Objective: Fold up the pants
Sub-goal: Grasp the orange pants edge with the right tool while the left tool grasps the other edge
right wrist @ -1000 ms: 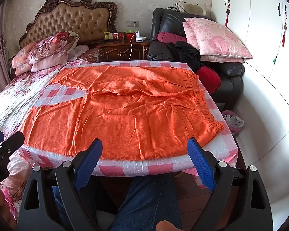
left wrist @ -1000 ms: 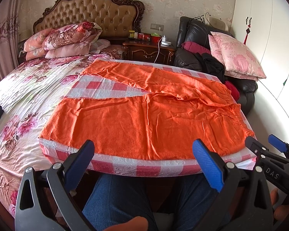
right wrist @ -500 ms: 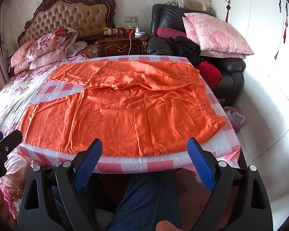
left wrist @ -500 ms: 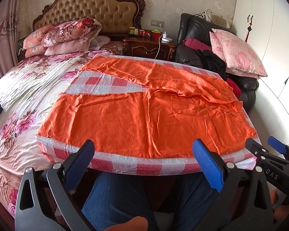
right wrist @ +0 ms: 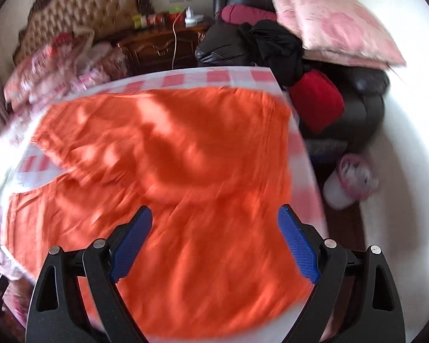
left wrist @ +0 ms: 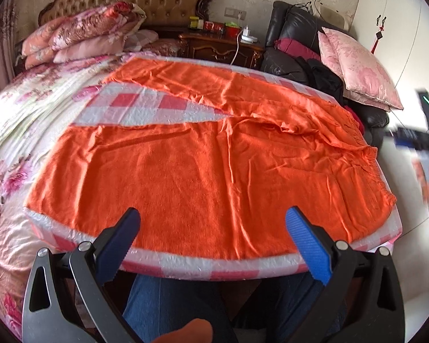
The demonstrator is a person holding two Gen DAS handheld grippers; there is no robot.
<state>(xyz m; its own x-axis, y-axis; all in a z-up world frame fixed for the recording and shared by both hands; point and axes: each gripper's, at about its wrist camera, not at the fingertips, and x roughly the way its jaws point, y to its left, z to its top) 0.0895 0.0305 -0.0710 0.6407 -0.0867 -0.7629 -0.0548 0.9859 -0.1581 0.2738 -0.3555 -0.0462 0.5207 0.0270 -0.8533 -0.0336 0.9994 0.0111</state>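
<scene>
So your orange pants (left wrist: 208,165) were lying flat on the red-and-white checkered cloth (left wrist: 146,108), waistband toward its right edge, legs running left with a wedge of cloth showing between them. Your left gripper (left wrist: 213,231) hovered over the near edge of the pants, jaws spread wide, holding nothing. Your right gripper (right wrist: 214,240) was over the waist end, jaws apart too, though that view was blurry. Pink pillow (left wrist: 357,68) sat off past the right edge.
</scene>
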